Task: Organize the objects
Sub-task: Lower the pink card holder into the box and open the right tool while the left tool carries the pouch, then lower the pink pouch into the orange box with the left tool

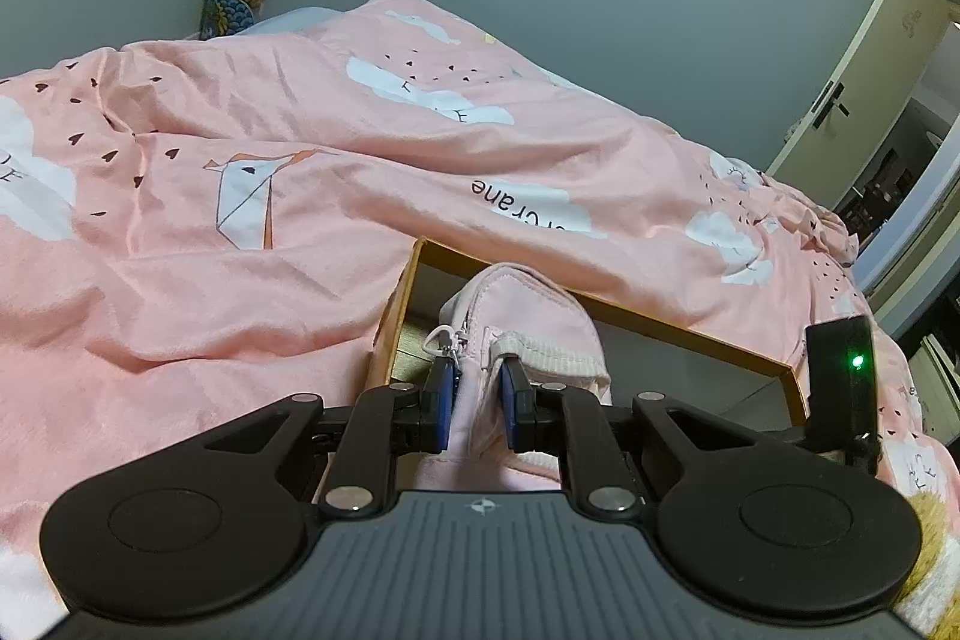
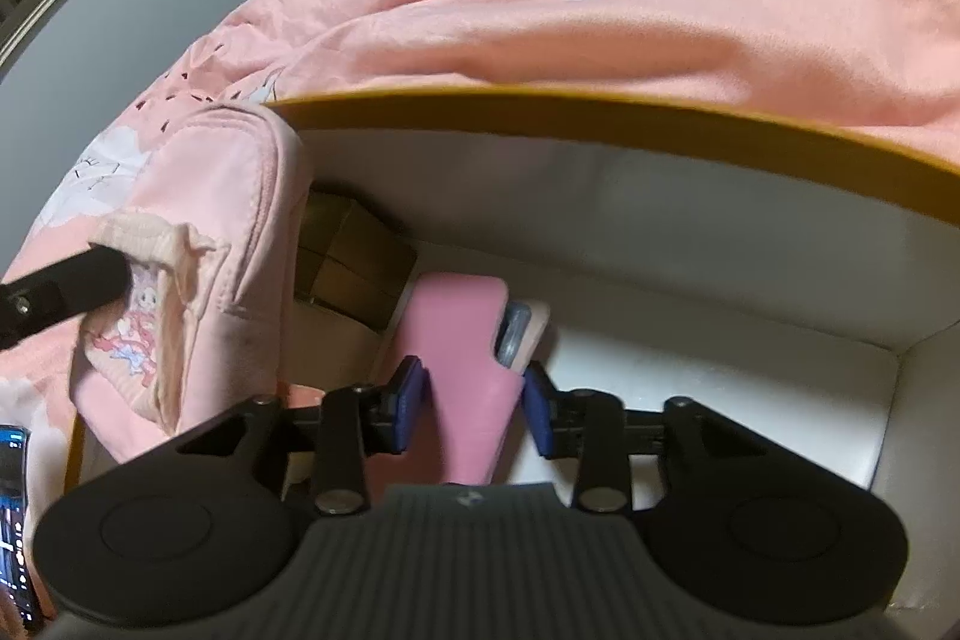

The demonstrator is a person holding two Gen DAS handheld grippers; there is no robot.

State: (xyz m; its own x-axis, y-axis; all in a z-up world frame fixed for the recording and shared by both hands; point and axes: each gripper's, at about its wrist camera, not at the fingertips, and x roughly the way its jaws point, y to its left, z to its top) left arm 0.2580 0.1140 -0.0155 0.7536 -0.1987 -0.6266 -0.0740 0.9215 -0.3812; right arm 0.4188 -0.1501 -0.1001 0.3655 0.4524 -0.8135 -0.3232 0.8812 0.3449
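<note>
The left gripper [image 1: 477, 400] is clamping the pink bag [image 1: 516, 316] at the box [image 2: 600, 124] left wall; the right gripper [image 2: 474, 400], jaws apart, is straddling the pink case [image 2: 462, 334] on the box floor, seemingly free; it is better lifting straight up, while the bag is staying steady, clear of the wall.

Bedcover [image 1: 198, 280]: showing salmon pink, printed with white clouds, tiny dark hearts and a white paper crane.
Pouch [image 1: 516, 316]: showing pale pink, with a cream ribbed band.
Box [image 2: 600, 118]: showing a mustard rim, white inside.
Phone case [image 2: 462, 334]: showing deeper pink.
Tool pads [image 2: 414, 394]: showing blue.
</note>
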